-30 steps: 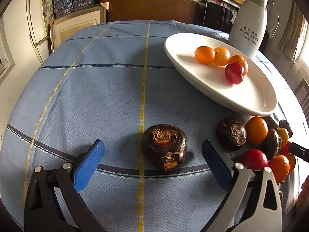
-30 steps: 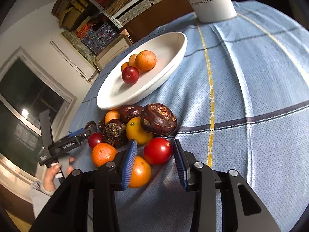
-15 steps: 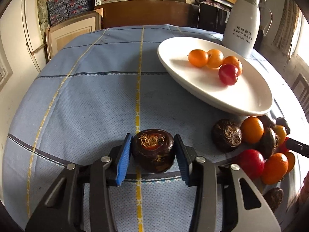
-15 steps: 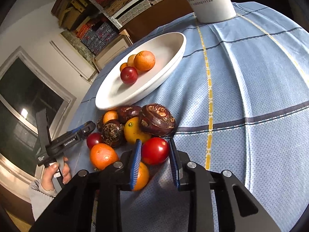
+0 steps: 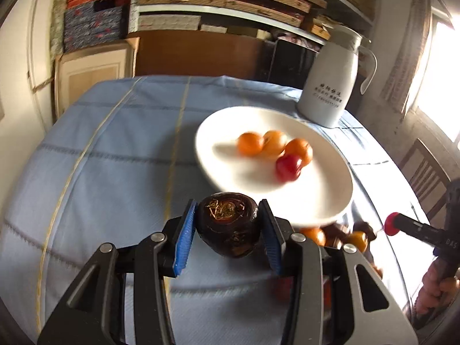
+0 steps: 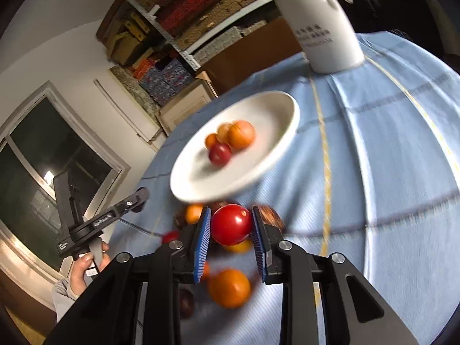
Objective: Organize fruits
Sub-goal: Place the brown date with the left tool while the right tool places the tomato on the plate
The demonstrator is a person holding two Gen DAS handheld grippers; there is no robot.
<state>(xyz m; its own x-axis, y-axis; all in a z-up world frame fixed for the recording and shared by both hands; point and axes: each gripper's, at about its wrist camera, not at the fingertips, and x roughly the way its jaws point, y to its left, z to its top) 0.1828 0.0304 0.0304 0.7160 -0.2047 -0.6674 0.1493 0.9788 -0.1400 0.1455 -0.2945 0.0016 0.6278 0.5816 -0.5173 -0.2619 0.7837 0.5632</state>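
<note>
Between left gripper (image 5: 227, 227) pads, dark, root-tufted water chestnut (image 5: 227, 224).

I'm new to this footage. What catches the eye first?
Each gripper carries a fruit: the left gripper clamps a dark water chestnut, the right gripper a glossy red fruit. Behind them, a white plate holds three orange fruits and one red.

We list a pale blue tablecloth (image 5: 115, 155) crossed by yellow and dark grey-blue lines; a plain white plate (image 5: 325, 198) bearing three orange fruits (image 5: 250, 143) and one red fruit (image 5: 288, 167); a white jug (image 5: 330, 86) with dark lettering, far right. We note blue ribbed pads (image 5: 184, 237) on black grippers, one pair around a dark brown water chestnut (image 5: 228, 224), another around a glossy red tomato (image 6: 231, 224).
</note>
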